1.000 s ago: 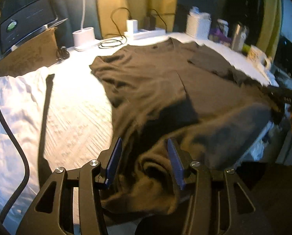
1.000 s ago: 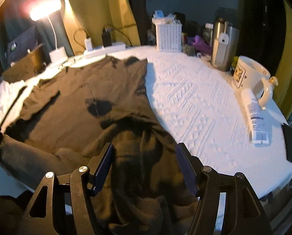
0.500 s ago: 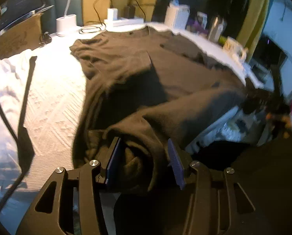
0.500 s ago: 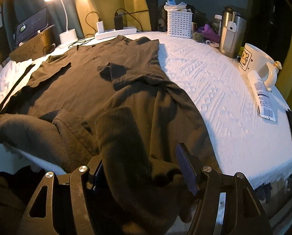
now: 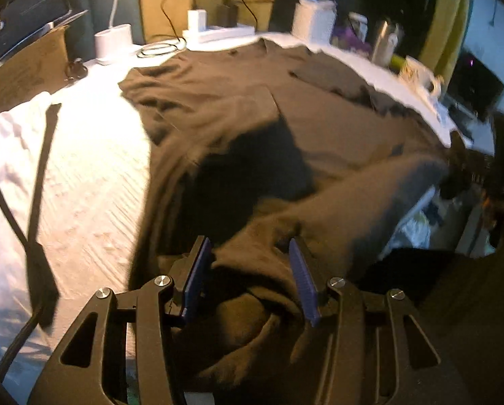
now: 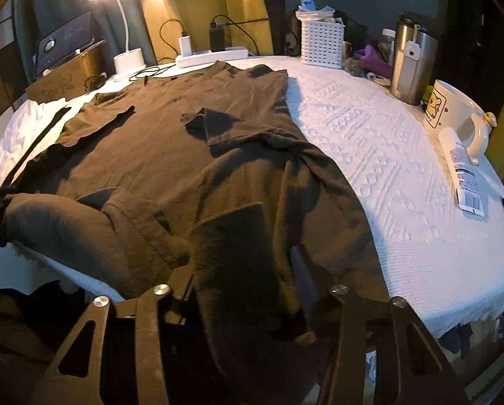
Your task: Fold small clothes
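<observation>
My right gripper (image 6: 245, 283) has just been closing on the brown shirt's (image 6: 184, 155) hem. My left gripper (image 5: 248, 276) straddles bunched shirt fabric; I can't tell if it grips.

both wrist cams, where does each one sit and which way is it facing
Left wrist: sits on the left gripper, looking along its fingers, down and across the brown shirt toward the lamp base and power strip; only its own two fingers show, with bunched shirt between them.
Right wrist: sits on the right gripper, facing over the shirt and white cover toward the mug and steel tumbler; its jaws have just closed on the hem.
Shared: shirt, lamp base, power strip, white basket.
</observation>
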A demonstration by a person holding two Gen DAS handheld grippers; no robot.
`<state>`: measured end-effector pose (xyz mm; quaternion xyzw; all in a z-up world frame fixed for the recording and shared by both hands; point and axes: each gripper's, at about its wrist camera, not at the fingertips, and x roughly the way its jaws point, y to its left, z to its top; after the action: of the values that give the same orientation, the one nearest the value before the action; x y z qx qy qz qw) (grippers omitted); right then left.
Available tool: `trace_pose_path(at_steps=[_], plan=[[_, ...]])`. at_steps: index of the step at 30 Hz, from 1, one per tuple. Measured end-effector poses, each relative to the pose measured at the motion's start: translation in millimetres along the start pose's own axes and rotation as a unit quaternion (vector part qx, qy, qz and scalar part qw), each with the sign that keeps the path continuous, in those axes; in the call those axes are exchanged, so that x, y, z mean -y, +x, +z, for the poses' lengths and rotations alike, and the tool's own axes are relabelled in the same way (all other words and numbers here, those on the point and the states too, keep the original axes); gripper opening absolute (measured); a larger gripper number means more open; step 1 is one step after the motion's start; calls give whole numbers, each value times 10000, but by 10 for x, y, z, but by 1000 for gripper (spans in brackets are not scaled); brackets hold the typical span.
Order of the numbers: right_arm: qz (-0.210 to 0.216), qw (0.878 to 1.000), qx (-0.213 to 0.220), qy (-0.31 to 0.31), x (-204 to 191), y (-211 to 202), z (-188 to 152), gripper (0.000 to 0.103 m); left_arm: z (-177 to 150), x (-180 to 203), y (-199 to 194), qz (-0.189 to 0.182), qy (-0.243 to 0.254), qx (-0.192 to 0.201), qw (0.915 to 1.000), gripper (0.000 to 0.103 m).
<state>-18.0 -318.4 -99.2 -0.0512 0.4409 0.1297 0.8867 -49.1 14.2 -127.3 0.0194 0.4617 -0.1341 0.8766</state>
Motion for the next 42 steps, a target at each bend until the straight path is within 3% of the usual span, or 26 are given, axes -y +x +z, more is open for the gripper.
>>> trace_pose_path(at_steps=[2,4,7,15,19,22,27,31,32,33,34,35,36,37,42], plan=[[-2,10000,2,-3,11,-11,9,26,-37,51,-13,133,94,95,9998,45],[-51,10000,14,13,41,-40,20,14,-34,67,-44,136,117,111,9998,23],[-18,9999,106,37,92,-125,54,8,-31,73,-175,190,161,326,9992,11],[-317,9974,642,42,255,-486,320,6,244,120,-760,451,189,1338,9898,10],[-361,9952,905,-20,291,-599,507,6,340,152,-911,461,282,1591,9858,10],[-332,9966,752,-80,274,-499,503,6,251,130,-754,412,325,1244,9908,10],[-443,9985,267,201,371,-131,275,7,-27,-37,-184,337,-55,154,9993,11],[-638,9975,-110,297,430,72,131,7,-58,-58,-145,245,-82,-19,9997,15],[-652,9974,-54,289,432,67,119,10,-35,-67,-162,240,-88,-27,9997,18],[-715,9969,-55,307,441,68,118,14,-21,-78,-197,251,-111,11,9996,29],[-842,9959,-54,323,457,66,126,31,-9,-102,-239,261,-173,70,9995,43],[-924,9951,-38,346,463,53,131,69,5,-134,-285,226,-267,149,9993,48],[-1080,9932,29,427,496,24,138,87,24,-177,-344,144,-381,260,9988,51],[-1111,9927,122,454,517,-14,140,94,45,-216,-391,89,-469,342,9983,52],[-1074,9921,334,555,631,-237,138,94,84,-312,-417,197,-502,441,9976,52]])
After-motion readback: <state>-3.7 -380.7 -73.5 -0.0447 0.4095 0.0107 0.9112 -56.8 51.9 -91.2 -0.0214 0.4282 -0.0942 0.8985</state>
